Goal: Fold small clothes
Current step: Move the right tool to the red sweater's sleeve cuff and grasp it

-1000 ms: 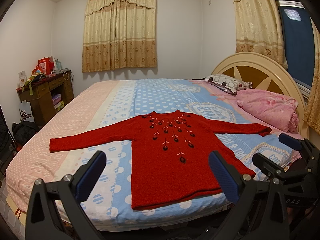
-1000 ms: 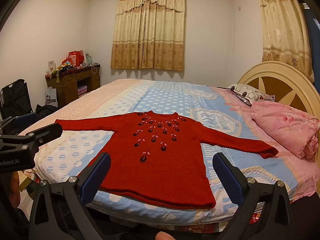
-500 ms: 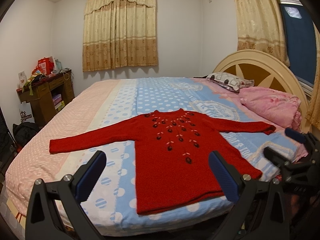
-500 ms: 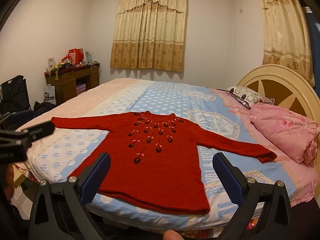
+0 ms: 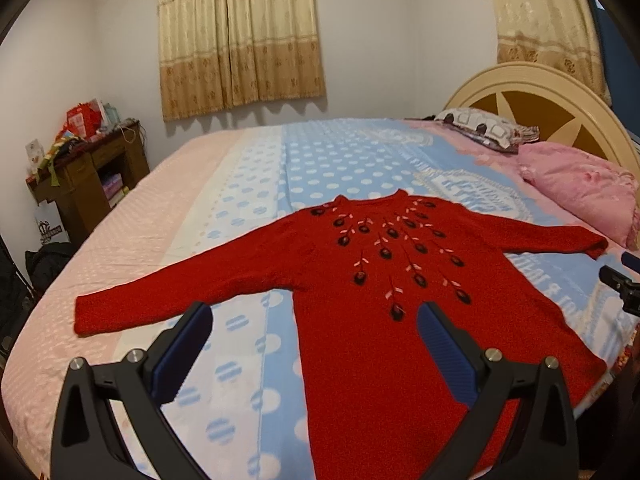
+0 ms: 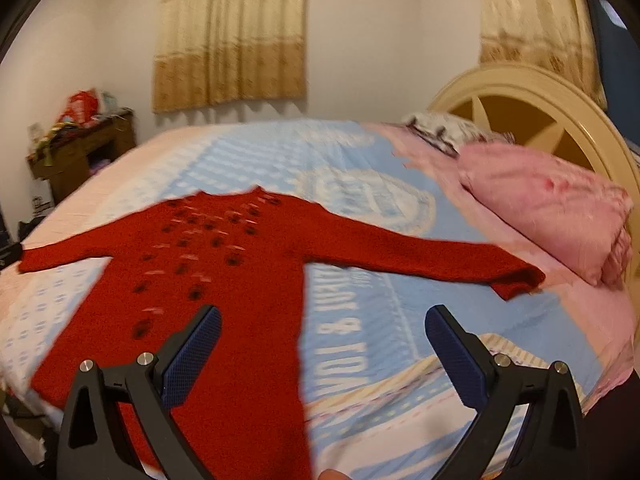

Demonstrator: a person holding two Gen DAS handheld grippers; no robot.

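Jaws of both tools stand wide apart and hold nothing: the left gripper (image 5: 314, 330) hangs above the sweater's left flank, the right gripper (image 6: 322, 334) above its right flank and the bare bedsheet beside it. The red knit sweater (image 5: 384, 320) lies flat and face up on the bed (image 5: 248, 184), embroidered front showing, neck toward the far side, hem near the bed's front edge. Its left sleeve (image 5: 172, 292) stretches out over the pink and white part of the sheet; its right sleeve (image 6: 420, 256) reaches toward the pink pillow (image 6: 548, 204), the cuff near it but apart. The right wrist view is blurred, so fine detail of the knit cannot be read there.

The step in hand appears to be the approach for the first fold, with no fabric yet taken. To do it well, each tool should probably descend on a sleeve near the cuff, pinch only the top layers without catching the sheet, and carry the sleeve inward across the chest. Thick knit is likely to slide, so a deep bite and a low, slow lift seem advisable.
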